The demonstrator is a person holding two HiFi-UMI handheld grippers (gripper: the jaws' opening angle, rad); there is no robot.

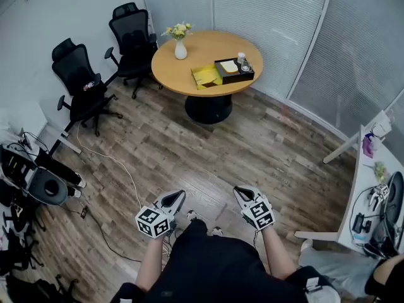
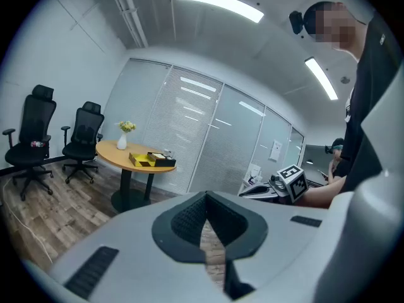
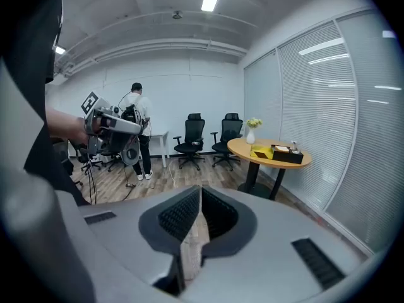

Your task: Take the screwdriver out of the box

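A black open box (image 1: 234, 70) rests on the round wooden table (image 1: 189, 59) far across the room, with a yellow box (image 1: 206, 76) beside it. No screwdriver can be made out at this distance. My left gripper (image 1: 177, 197) and right gripper (image 1: 240, 193) are held low near my body, several steps from the table, both shut and empty. The left gripper view looks past its closed jaws (image 2: 205, 197) to the black box (image 2: 165, 162). In the right gripper view, the shut gripper (image 3: 199, 191) points toward the black box (image 3: 287, 155).
A white vase of flowers (image 1: 180, 48) stands on the table. Two black office chairs (image 1: 82, 81) are at the left wall, with cables and gear (image 1: 38, 175) on the floor. A white desk (image 1: 372, 194) lies to the right. Another person (image 3: 136, 128) stands at the room's far end.
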